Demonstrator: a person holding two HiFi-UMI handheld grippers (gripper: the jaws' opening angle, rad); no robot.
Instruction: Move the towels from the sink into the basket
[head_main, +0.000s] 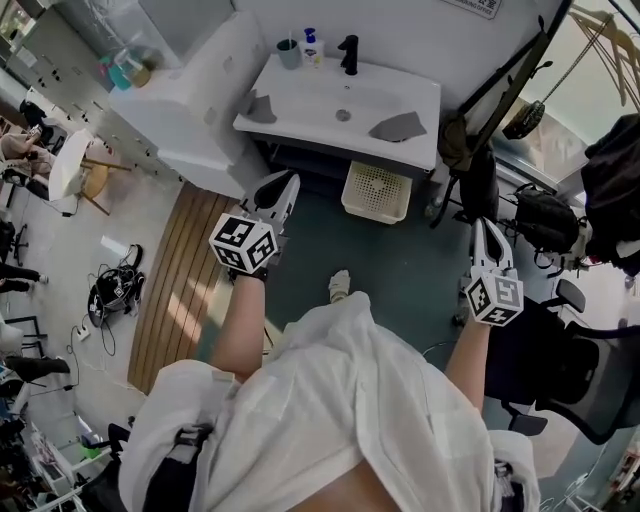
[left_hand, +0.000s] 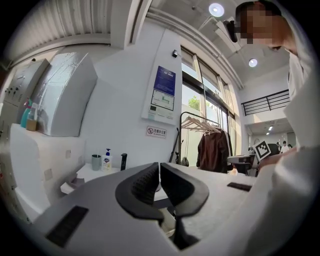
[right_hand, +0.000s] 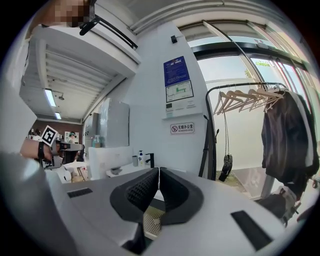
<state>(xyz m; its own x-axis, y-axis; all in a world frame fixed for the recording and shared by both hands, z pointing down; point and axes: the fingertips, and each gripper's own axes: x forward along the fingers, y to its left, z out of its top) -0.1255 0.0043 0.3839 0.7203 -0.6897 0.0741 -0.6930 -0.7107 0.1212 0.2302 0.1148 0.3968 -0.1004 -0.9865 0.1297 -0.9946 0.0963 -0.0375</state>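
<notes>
A mock washroom corner is sitting inside what is looking like an open office or lab. Against the far wall a white sink (head_main: 300, 105) is carrying a black faucet (head_main: 349, 54), a soap bottle (head_main: 311, 48) and a cup (head_main: 289, 52). A basket (head_main: 376, 192) is standing on the floor below it. A printed notice (right_hand: 178, 86) and a small prohibition sign (right_hand: 182, 128) are hanging on the wall above. To the right a clothes rack (right_hand: 250, 86) is holding hangers and a dark jacket (right_hand: 285, 137) beside tall windows (left_hand: 192, 107). At near right an office chair (head_main: 585, 390) is standing, and at the left a tangle of cables (head_main: 118, 290) is lying on the floor.
</notes>
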